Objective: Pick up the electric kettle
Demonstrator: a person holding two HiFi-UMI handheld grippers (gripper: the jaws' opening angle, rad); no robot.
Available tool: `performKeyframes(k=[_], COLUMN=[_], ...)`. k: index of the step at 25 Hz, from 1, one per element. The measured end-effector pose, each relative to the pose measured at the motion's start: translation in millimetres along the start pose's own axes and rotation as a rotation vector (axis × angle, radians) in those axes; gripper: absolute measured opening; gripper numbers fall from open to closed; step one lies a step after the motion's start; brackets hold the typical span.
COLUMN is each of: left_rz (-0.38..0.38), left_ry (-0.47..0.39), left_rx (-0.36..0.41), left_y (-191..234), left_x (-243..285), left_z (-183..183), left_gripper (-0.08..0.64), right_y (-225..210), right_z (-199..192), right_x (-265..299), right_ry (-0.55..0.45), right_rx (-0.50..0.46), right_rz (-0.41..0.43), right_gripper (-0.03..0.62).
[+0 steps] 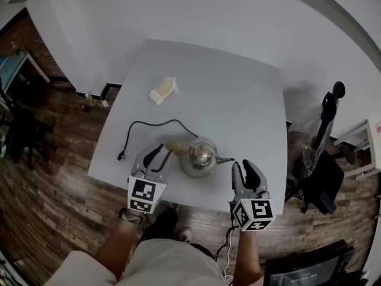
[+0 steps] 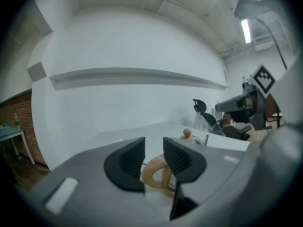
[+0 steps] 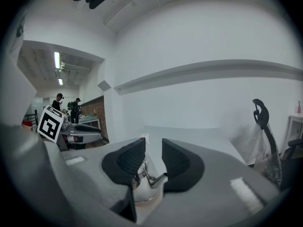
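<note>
Presently, the electric kettle (image 1: 199, 158) is found at the tabletop's (image 1: 232, 94) near edge, flanked by the left gripper (image 1: 158, 158) and right gripper (image 1: 244, 169), both released. The tan handle (image 2: 155, 172) should be centred between the left jaws before closing.

A white table (image 1: 250, 100) stands on wood flooring (image 1: 59, 189), a small wrapped packet (image 1: 163, 90) lying near its far side. A black chair (image 1: 24, 133) sits left. 2 people (image 3: 59, 101) stand far off by a brick wall (image 3: 96, 109).
</note>
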State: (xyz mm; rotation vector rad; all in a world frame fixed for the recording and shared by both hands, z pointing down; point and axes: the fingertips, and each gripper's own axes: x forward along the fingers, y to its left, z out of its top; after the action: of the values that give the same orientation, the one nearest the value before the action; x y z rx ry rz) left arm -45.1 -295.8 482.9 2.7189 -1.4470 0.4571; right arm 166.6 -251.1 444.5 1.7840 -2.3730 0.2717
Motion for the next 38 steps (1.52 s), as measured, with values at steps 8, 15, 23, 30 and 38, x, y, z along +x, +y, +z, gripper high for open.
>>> performKeyframes(k=[8,15,23,30,38], left_rz=[-0.025,-0.03,-0.038,-0.041,-0.047], left_ry=[0.021,0.019,0.058,0.083,0.102], left_rx=[-0.014,-0.023,-0.032,-0.046,-0.05], left_y=[-2,0,1,3,2], left_x=[7,16,23,28,30], left_z=[-15,-29,-48,-60,-71], left_gripper=[0.14,0.146,0.16,0.166,0.172], right_y=[-3,-6,-13,-18,-19], right_z=[-20,-34,-51,-63,-76], right_x=[9,16,23,28,34], right_ry=[0.047,0.075,0.11,0.132,0.152], right_rx=[0.008,0.033,0.05,0.064,0.086], right_rz=[-0.012,-0.021,-0.036,-0.049,-0.048], right_gripper=[0.129,0.138,0.146,0.158,0.163])
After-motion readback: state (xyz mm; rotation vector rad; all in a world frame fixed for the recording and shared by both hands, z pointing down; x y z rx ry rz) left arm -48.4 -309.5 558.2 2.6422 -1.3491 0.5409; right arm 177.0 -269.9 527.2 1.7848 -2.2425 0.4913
